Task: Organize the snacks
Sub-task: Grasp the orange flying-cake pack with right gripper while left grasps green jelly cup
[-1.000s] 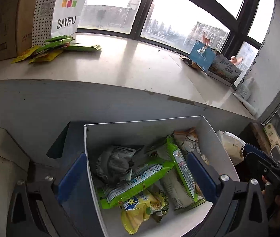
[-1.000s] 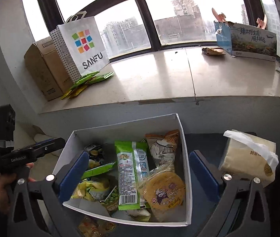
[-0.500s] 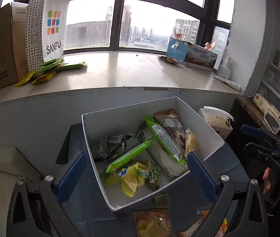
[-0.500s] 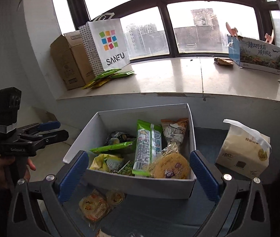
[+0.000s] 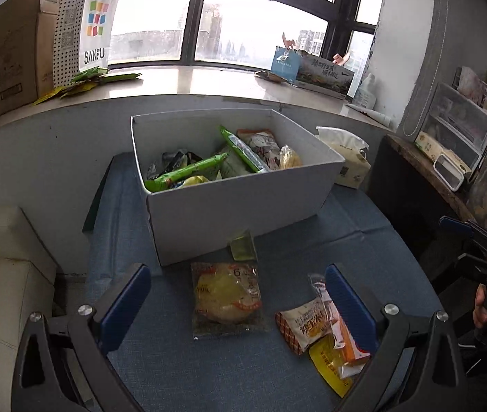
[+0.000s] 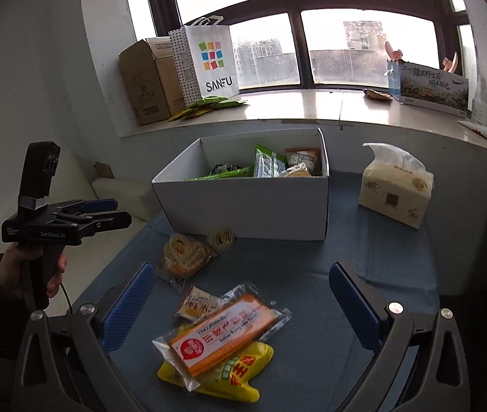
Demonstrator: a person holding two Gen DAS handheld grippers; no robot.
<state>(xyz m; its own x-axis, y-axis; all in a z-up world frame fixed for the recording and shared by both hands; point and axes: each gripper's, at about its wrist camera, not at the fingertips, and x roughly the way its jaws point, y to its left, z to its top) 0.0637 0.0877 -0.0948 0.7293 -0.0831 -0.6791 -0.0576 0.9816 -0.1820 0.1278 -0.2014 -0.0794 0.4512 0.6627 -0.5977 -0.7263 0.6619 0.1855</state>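
A white box point(image 5: 240, 202) point(image 6: 253, 206) holding several snack packs stands on the blue table. Loose snacks lie in front of it: a clear-wrapped round cake point(image 5: 226, 298), a small green packet point(image 5: 242, 247), an orange-label pack point(image 6: 222, 333) on a yellow bag point(image 6: 229, 374), a small beige pack point(image 6: 197, 305) and a pack of round biscuits point(image 6: 183, 254). My left gripper point(image 5: 236, 305) is open and empty above the round cake. My right gripper point(image 6: 240, 305) is open and empty above the orange-label pack.
A tissue pack point(image 6: 394, 189) stands right of the box. The windowsill behind holds a SANFU bag point(image 6: 209, 61), a cardboard carton point(image 6: 147, 82), green packets point(image 6: 212, 104) and a printed box point(image 6: 432, 86). A wooden shelf with clear drawers point(image 5: 456, 134) is at the right.
Both grippers have pulled back and up from over the box. The loose snacks on the table in front of it have come into view.
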